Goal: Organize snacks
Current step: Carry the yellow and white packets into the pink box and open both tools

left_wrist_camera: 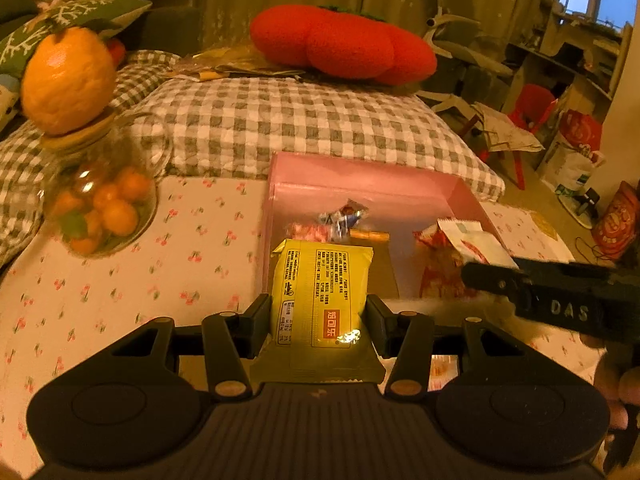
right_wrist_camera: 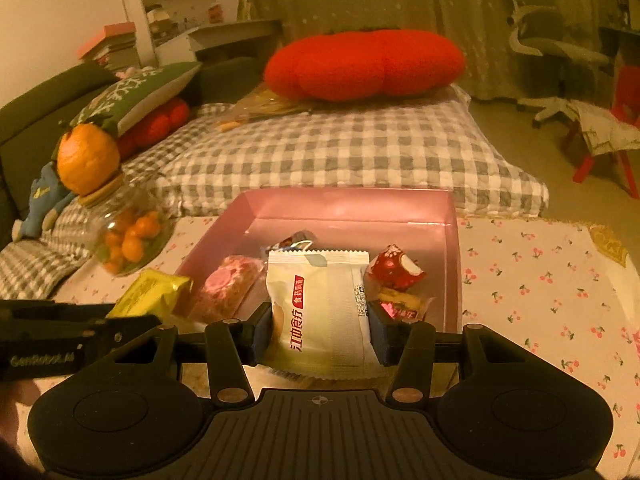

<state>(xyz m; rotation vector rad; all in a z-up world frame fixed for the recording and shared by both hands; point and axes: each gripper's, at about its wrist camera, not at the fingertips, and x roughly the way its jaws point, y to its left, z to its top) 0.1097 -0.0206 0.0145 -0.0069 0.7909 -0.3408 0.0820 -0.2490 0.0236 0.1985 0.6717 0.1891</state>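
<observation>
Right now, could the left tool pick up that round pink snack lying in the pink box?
Probably not yet. The left tool is already clamped on a yellow packet, so it has no free grip. The pink snack itself lies uncovered in the pink box.

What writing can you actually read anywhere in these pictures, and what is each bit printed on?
"DAS": on the black body of the right gripper, seen from the left camera.
"GenRobot.AI": on the side of the left gripper, seen from the right camera.
"江中食疗" in large characters, "食药" legible on its small red tag: on the white snack packet.
Red label with three white characters: on the yellow snack packet, too blurred to read surely; its small print too.
Wrappers in the pink box: unreadable.
</observation>
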